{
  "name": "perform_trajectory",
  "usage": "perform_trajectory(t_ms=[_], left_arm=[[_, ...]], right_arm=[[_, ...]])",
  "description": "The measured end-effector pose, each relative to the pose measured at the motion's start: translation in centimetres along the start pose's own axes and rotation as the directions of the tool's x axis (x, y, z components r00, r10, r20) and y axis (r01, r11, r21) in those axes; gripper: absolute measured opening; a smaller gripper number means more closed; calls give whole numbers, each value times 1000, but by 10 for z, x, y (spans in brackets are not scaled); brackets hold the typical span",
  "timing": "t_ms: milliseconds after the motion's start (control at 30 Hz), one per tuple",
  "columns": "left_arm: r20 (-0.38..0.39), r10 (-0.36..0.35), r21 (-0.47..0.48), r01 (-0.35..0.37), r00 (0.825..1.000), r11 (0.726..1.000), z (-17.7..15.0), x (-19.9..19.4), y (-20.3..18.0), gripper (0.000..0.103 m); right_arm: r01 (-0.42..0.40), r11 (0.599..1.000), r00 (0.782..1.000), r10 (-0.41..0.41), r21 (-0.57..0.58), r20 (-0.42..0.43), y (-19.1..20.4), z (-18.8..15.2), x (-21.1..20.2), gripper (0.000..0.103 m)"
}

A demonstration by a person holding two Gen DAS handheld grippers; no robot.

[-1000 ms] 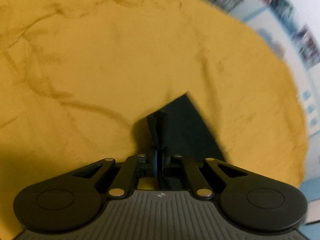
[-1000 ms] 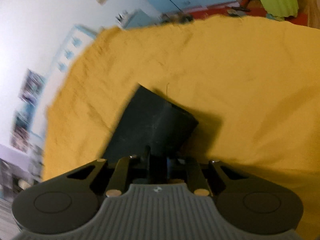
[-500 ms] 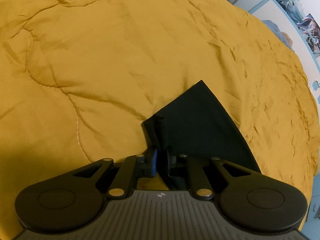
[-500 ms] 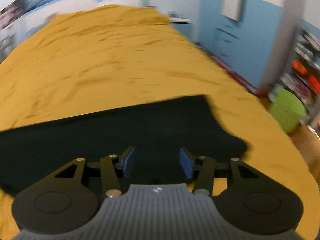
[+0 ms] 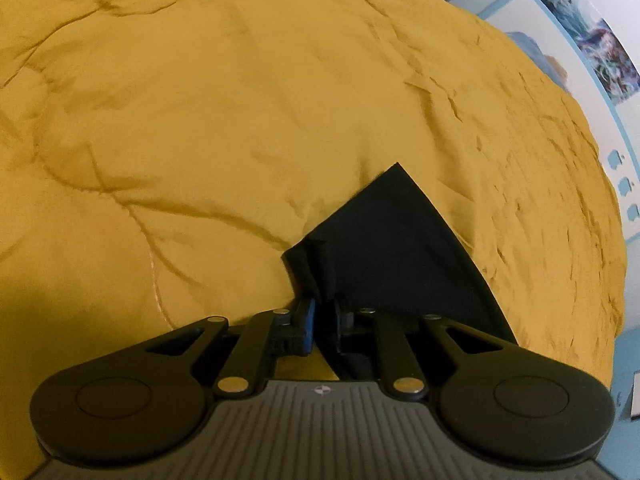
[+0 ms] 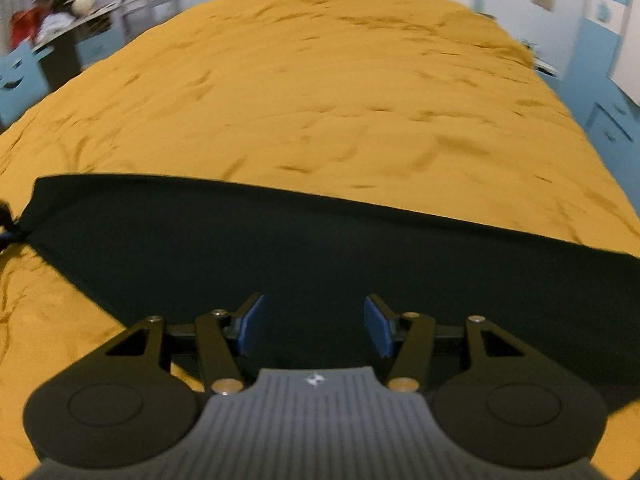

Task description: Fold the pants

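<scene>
Black pants (image 6: 280,236) lie stretched flat across a yellow quilt (image 6: 320,92) on a bed. In the left wrist view one end of the pants (image 5: 392,248) lies low on the quilt (image 5: 200,120). My left gripper (image 5: 323,320) is nearly closed, with a bunched corner of the pants between its blue pads. My right gripper (image 6: 314,326) is open and empty, held just above the middle of the pants. The left gripper shows as a dark shape at the pants' left corner (image 6: 6,220).
The quilt covers the whole bed. Blue cabinets (image 6: 608,120) stand to the right of the bed, and a shelf with clutter (image 6: 48,20) stands at the far left. A white wall with pictures (image 5: 592,32) lies beyond the bed's far side.
My right gripper let go of the pants, opened wide and swung round to face along the bed. The pants now lie spread flat. My left gripper stays on its corner, jaws slightly eased.
</scene>
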State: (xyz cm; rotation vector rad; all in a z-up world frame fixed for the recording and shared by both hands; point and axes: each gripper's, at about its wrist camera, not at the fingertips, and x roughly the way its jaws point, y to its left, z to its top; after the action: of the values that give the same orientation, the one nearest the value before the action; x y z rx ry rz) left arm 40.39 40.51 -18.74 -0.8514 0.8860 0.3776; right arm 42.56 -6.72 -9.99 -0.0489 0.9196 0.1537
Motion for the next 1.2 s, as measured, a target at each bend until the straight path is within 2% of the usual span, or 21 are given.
perform_trajectory(t_ms=[400,533,700,833,867,900,933,967,1067,1200], left_arm=[[-39,-103,-1,103,994,995,12,12,15,16],[-42,-123,-11,123,992,992,13,14,19,15],[-30,-126,-8,126,992,992,11,14,19,16],[1,-126,42,126,992,991,3,11,8,33],[10,-118,61,117,993,991,2,11,4,32],[17,-110,74,109,994,991,3,12,0,26],[29,-98,80,96,995,992,3,12,-4,10],[40,-82,80,78,996,994,3,12,-6,7],[46,-75,20,74,996,997,3,10,-7,4],[103,-100,18,99,990,995,-2,-7,-14,4]], right_arm=[[-102,986,994,95,-133,-57,121,32,80,51],[-117,981,991,106,-154,-82,145,31,100,51],[-111,980,990,95,-165,-100,155,26,115,52],[-114,980,989,97,-160,-110,154,23,121,53],[-116,981,989,99,-157,-112,152,22,121,53],[-118,981,988,101,-153,-113,151,21,121,53],[-119,981,988,103,-151,-113,151,21,121,53],[-121,982,988,105,-148,-112,151,21,122,53],[-132,982,986,117,-134,-115,148,20,120,53],[-154,982,983,142,-106,-112,135,19,111,53]])
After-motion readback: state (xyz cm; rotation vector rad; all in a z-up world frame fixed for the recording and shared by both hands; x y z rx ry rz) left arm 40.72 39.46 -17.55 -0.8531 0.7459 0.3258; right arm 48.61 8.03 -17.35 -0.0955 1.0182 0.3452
